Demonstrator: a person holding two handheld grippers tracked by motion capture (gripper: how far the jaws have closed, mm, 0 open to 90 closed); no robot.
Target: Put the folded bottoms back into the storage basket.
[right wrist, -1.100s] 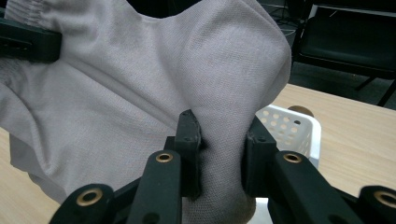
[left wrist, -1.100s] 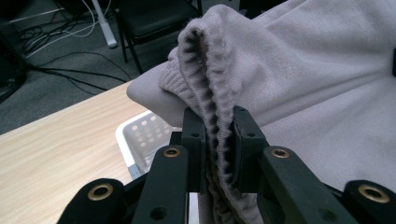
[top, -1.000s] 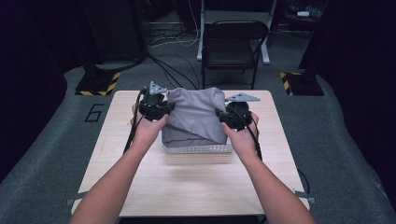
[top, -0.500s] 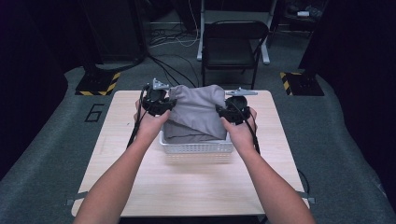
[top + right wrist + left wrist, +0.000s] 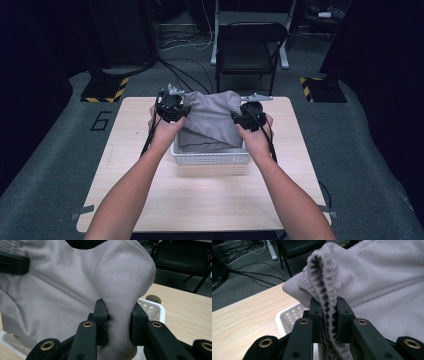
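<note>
A folded grey garment [image 5: 212, 120] hangs over a white perforated basket [image 5: 210, 158] in the middle of the wooden table. My left gripper [image 5: 176, 107] is shut on its left side, with the ribbed elastic hem [image 5: 325, 297] pinched between the black jaws of the left gripper [image 5: 329, 312]. My right gripper [image 5: 243, 116] is shut on the garment's right side, and in the right gripper view [image 5: 117, 315] a thick fold of the grey cloth [image 5: 82, 282] fills the gap between its jaws. The basket's rim [image 5: 289, 317] and far corner [image 5: 153, 308] show below the cloth.
The pale wooden table [image 5: 200, 200] has bare room in front of and beside the basket. A black folding chair [image 5: 250, 47] stands behind the table. Cables [image 5: 185, 40] lie on the grey floor, and yellow-black striped bases [image 5: 105, 90] flank the table's back corners.
Both grippers have come toward the person and down with the garment. It now covers the basket further, and the basket's front wall shows below it.
</note>
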